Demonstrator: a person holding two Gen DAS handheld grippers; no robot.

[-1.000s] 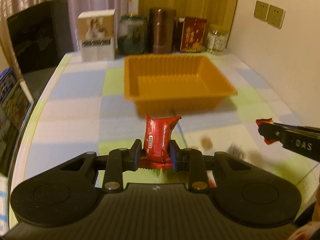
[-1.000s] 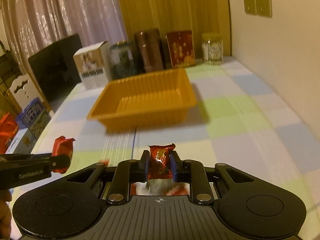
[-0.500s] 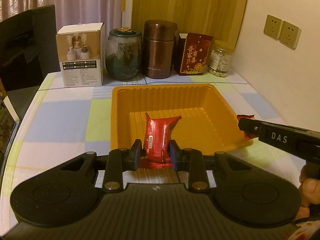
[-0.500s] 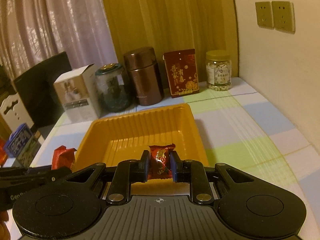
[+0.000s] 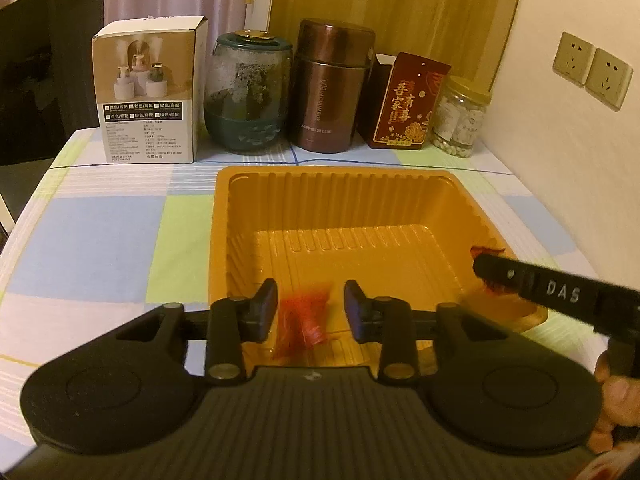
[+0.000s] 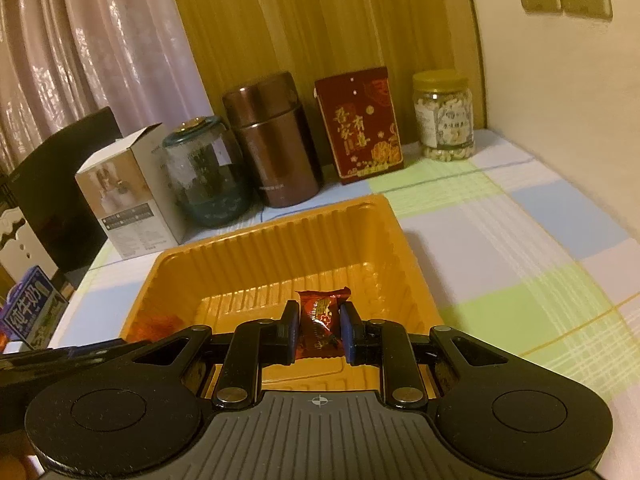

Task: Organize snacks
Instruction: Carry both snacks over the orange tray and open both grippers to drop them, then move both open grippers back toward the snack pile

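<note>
Over the orange ribbed plastic tray [image 5: 344, 200] on the checked worktop [image 5: 100, 240] I had both tools w/ snacks ready to drop. My left hand-held gripper [image 5: 310, 304] had just been opening: jaws stood apart, and the red foil-wrapped snack [image 5: 304, 316] sat blurred in the gap, touching neither pad as far as I could tell. It looked to be falling free or already down on the tray floor near the front wall; couldn't say which.

My right hand-held gripper [image 6: 319, 326] was pressed tight on the dark red wrapped candy [image 6: 320, 320], held upright btwn the pads, over the tray's near right part. In the left wrist view the same tool reached in from the right w/ a bit of red wrapper at its tip.

Step in hand, as I judged it: releasing snacks into the tray, left one basically done, right one not yet let go.

Next move, my guess: spread the right jaws over the tray floor so the candy lands inside, not on the rim, then pull both tools back clear of the walls. Boxes, jars & the brown metal canister [image 5: 328, 88] at the back weren't in the way.
</note>
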